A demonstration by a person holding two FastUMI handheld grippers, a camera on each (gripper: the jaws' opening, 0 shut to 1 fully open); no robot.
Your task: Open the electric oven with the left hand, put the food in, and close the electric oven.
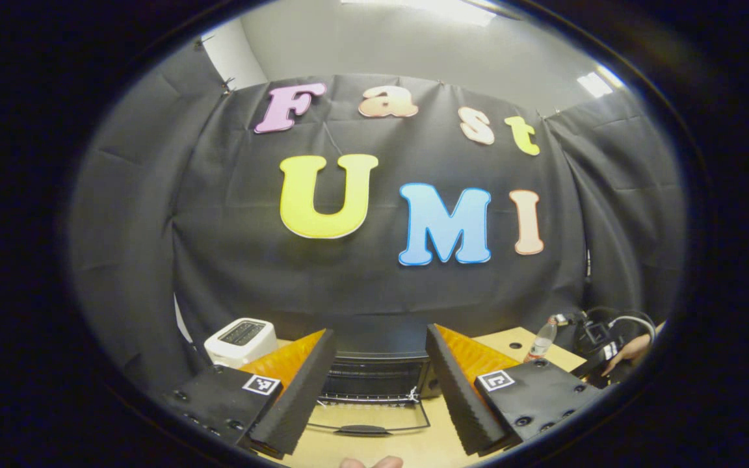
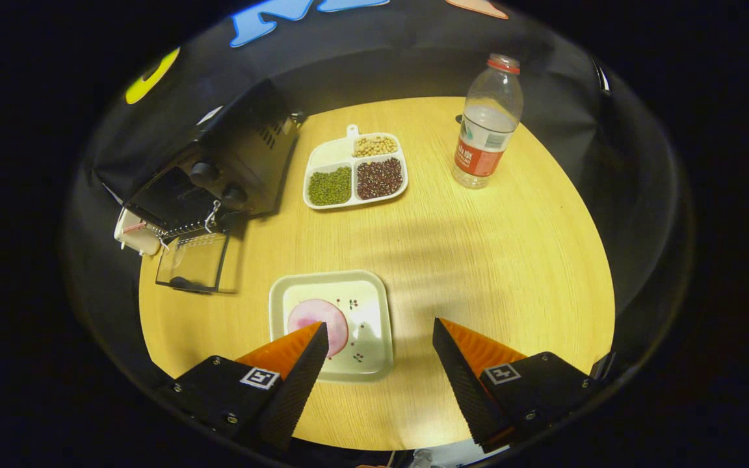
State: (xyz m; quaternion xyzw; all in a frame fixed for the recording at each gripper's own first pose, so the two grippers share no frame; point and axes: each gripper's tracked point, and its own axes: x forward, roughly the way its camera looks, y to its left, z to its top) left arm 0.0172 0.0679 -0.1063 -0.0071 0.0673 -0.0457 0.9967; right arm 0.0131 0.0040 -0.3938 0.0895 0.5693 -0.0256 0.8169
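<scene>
In the left gripper view we see our left gripper (image 1: 380, 383) with its fingers spread wide, holding nothing, raised above the near edge of the wooden table (image 1: 374, 448). Between the fingers, farther off, sits the electric oven (image 1: 378, 376), its glass door (image 1: 368, 419) dropped open and lying flat toward us with the handle at the near edge. A white toaster (image 1: 240, 339) stands just left of the oven. Far to the right we see a clear plastic bottle (image 1: 541, 340) and, beyond it, a person's hand (image 1: 628, 354) on the other gripper.

In the right gripper view our right gripper (image 2: 380, 364) is also spread apart and empty, hovering over the near part of the round table (image 2: 511, 260). Just ahead of its left finger lies a square white plate (image 2: 374, 312) with a round pink slice of food (image 2: 317, 318) on it and a few small dark specks beside the slice. The finger's tip overlaps the near edge of the slice in the picture; we cannot tell whether it touches. The oven (image 2: 231, 156) stands at the far left with its door (image 2: 192, 261) open and flat on the table. To the right of the oven sits a divided white tray (image 2: 332, 155) with green, dark red and pale beans in separate compartments. The bottle (image 2: 486, 123) stands upright at the far right, well apart from the tray.
</scene>
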